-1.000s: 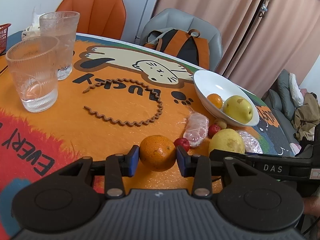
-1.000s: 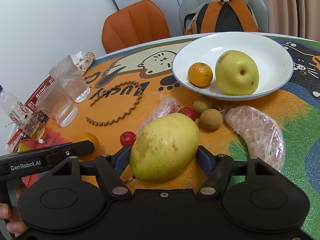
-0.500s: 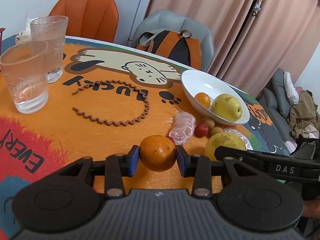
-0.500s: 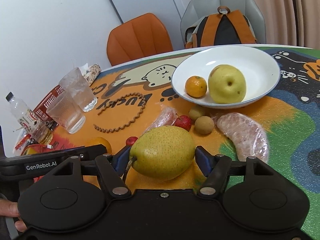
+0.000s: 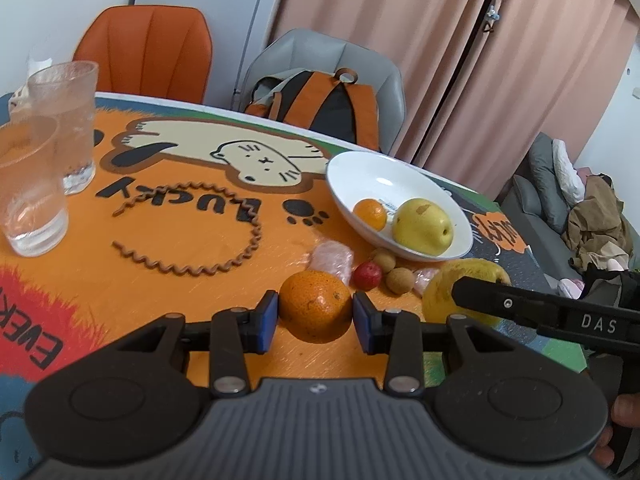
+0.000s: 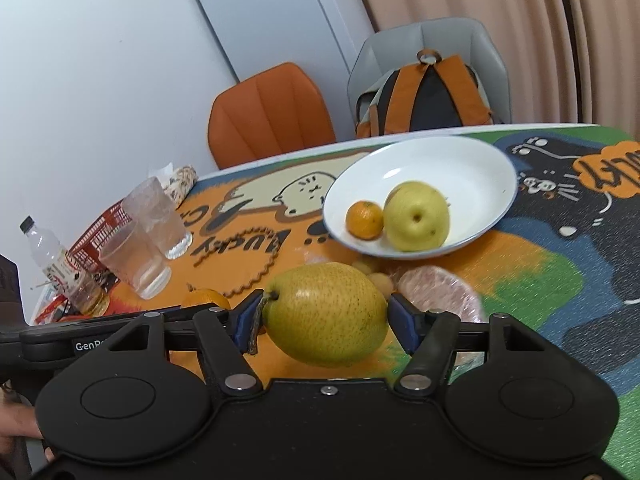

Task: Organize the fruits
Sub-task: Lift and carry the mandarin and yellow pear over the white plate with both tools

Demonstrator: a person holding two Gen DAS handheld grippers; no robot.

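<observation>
Left gripper (image 5: 315, 316) clamps orange (image 5: 315, 305); right gripper (image 6: 325, 320) closing on pear (image 6: 325, 313), pads touching. Both lifted off counter (image 5: 168, 248), likely headed for bowl (image 6: 472, 160).

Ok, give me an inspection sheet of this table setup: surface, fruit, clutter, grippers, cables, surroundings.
Surface: table with a cartoon cat mat, mostly orange.
Job's things: white bowl holds a small orange and a yellow apple; a red fruit and two small brown fruits lie on the mat.
Clutter: two glasses, a wavy brown ring, plastic-wrapped items, a bottle, a red basket.
Grippers: left gripper shut on an orange; right gripper closing, a pear between its pads.
Cables: nothing seen.
Surroundings: orange chair, grey chair with a backpack, curtains.
</observation>
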